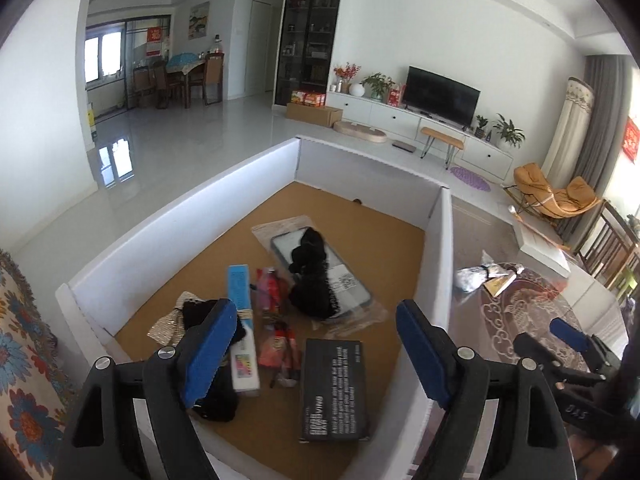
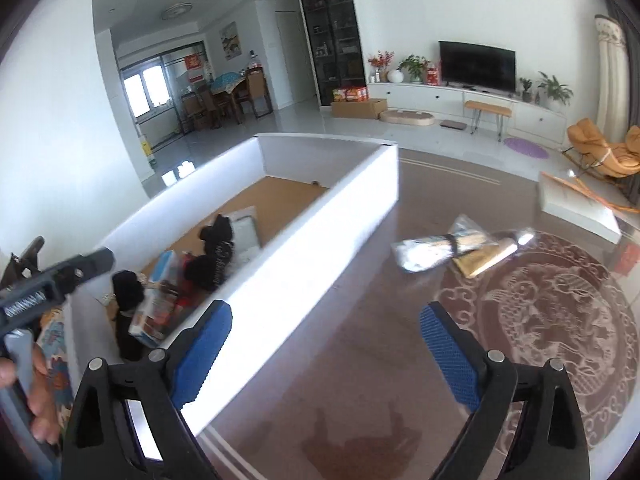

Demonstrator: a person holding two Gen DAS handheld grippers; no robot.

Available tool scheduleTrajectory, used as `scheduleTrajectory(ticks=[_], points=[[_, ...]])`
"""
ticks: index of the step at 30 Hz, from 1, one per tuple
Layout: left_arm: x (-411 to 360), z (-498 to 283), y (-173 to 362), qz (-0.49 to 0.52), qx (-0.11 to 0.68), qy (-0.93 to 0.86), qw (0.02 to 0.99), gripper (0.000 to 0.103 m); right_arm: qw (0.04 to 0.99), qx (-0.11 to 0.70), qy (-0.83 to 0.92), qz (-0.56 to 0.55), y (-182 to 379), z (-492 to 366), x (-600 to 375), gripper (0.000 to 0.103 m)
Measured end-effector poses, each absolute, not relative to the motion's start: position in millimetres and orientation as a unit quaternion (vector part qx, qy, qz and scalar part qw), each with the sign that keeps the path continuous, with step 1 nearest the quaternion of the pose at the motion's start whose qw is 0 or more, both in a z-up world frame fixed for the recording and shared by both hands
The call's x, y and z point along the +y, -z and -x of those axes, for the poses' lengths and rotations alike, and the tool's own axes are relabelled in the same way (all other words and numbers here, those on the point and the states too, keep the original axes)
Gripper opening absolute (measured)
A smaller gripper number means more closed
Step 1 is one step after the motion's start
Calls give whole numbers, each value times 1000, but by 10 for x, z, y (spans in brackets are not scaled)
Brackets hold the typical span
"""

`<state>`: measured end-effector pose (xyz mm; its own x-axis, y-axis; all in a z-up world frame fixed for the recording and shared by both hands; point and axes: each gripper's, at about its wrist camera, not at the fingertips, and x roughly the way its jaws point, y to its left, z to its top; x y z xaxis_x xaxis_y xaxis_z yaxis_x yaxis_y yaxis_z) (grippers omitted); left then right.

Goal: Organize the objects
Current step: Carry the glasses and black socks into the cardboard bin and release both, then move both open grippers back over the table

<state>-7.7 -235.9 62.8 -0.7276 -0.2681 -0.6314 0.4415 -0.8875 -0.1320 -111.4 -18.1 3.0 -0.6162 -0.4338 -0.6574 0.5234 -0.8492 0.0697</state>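
The shiny wrapped bundle (image 2: 430, 250) lay on the desk (image 2: 360, 320), outside the white box (image 2: 304, 264), near its right wall, on what looked like a small flat book (image 2: 486, 258). It was likely the next thing to go in. The right gripper (image 2: 324, 356) hung short of it, jaws wide and holding nothing, so it needed to reach forward. The left gripper (image 1: 316, 344) hung over the box, jaws wide too.

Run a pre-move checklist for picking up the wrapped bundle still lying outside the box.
1. Right gripper open: ok.
2. Right gripper holds nothing: ok.
3. Wrapped bundle in view on the table, outside the white box: ok.
4. Bundle free of other things: not ok, it lies across a tan flat item.
5. Left gripper open over the box, away from the bundle: ok.
6. Bundle's weight: cannot tell.
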Motion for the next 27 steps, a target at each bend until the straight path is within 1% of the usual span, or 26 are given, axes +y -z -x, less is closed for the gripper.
scheduleTrajectory(ticks=[3, 5, 8, 10, 14, 17, 20, 22, 25, 26, 27], points=[[-1782, 88, -735, -301, 128, 939, 109, 85, 186, 97, 903, -376, 241, 1212, 520, 95], [-1408, 123, -749, -305, 122, 943, 53, 94, 136, 105, 903, -394, 377, 1260, 955, 96], [-878, 195, -648, -329, 104, 939, -14, 95, 76, 87, 903, -413, 483, 1244, 1520, 95], [-557, 273, -526, -346, 88, 934, -37, 95, 49, 70, 902, -424, 526, 1248, 1787, 95], [-180, 395, -185, -388, 51, 919, -54, 95, 31, 38, 898, -437, 634, 1181, 2036, 95], [-89, 480, 72, -411, 29, 910, -42, 95, 28, 6, 895, -446, 724, 1141, 2145, 96], [-109, 533, 266, -427, 21, 903, -31, 95, 21, -7, 896, -443, 729, 1141, 2185, 96], [-119, 591, 356, -434, 16, 901, -24, 95, 20, -8, 894, -448, 749, 1160, 2187, 96], [-129, 686, 466, -443, 5, 896, -14, 95, 15, 14, 890, -455, 778, 1187, 2104, 100], [-131, 709, 498, -445, 3, 896, -12, 95, 17, 18, 890, -456, 781, 1192, 2079, 103], [-134, 734, 522, -446, 1, 895, -9, 95, 18, 20, 889, -456, 790, 1201, 2063, 103]])
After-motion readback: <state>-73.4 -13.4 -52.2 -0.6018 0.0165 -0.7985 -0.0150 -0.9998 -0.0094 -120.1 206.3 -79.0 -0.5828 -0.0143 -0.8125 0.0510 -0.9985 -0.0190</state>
